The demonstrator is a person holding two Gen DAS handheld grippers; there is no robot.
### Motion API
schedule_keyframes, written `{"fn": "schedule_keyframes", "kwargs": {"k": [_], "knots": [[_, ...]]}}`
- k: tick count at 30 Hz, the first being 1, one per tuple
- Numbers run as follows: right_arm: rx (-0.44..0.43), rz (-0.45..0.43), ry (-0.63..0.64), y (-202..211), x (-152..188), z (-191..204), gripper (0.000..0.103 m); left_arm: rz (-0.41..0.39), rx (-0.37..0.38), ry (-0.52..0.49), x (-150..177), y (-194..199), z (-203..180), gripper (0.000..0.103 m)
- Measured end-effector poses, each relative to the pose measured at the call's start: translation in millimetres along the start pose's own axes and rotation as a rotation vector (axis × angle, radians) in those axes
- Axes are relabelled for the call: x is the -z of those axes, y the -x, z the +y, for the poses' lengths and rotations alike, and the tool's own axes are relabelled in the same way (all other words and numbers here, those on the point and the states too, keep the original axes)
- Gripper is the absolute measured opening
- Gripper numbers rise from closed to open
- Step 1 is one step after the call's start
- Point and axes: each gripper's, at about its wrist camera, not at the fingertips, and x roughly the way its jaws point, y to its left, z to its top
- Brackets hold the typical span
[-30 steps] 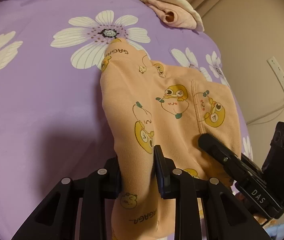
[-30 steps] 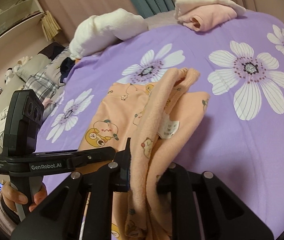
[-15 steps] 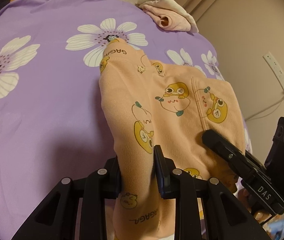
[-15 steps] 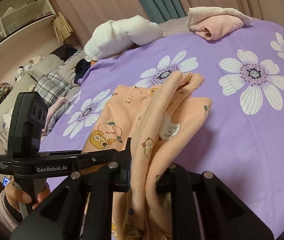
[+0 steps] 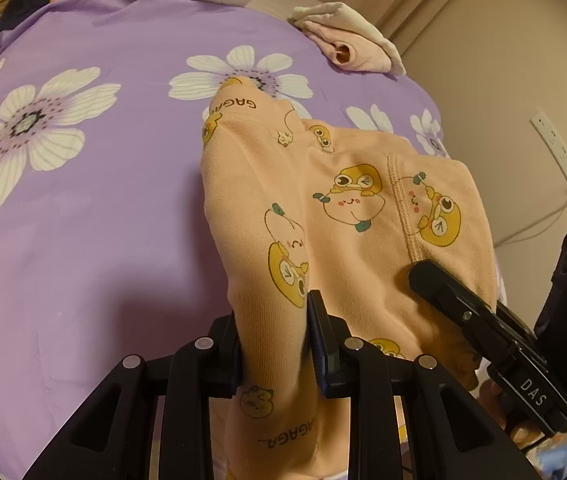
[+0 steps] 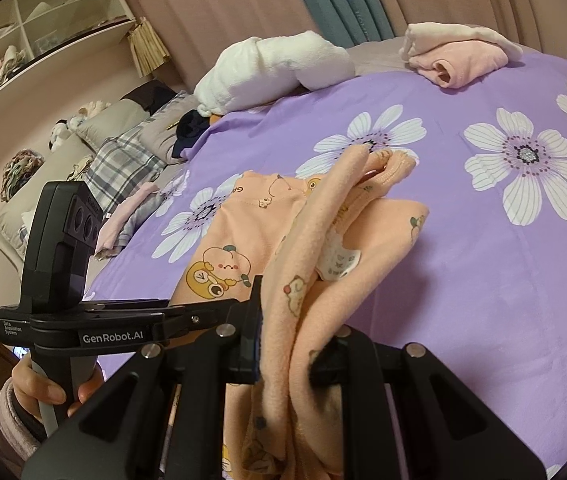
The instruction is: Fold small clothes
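Peach knit garment, soft, light and limp, sags from near hem to purple bed cover. Left hand-held gripper and right hand-held gripper each clamp one bunched hem corner; gripping several layers there likely prevents slipping.

Your peach garment carries the print "GAGA", readable near its far edge and, upside down, near your jaws. The right gripper body reads "DAS". The left gripper reads "GenRobot.AI", with small lettering beside it too tiny to read.
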Motion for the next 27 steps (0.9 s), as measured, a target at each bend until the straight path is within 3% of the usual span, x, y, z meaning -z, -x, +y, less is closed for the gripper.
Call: {"fn": "schedule_keyframes", "kwargs": {"k": [27], "knots": [[-0.051, 0.015, 0.109, -11, -12, 45, 0.016, -0.071, -0.049, 0.034, 9, 40, 23, 0.025]]}}
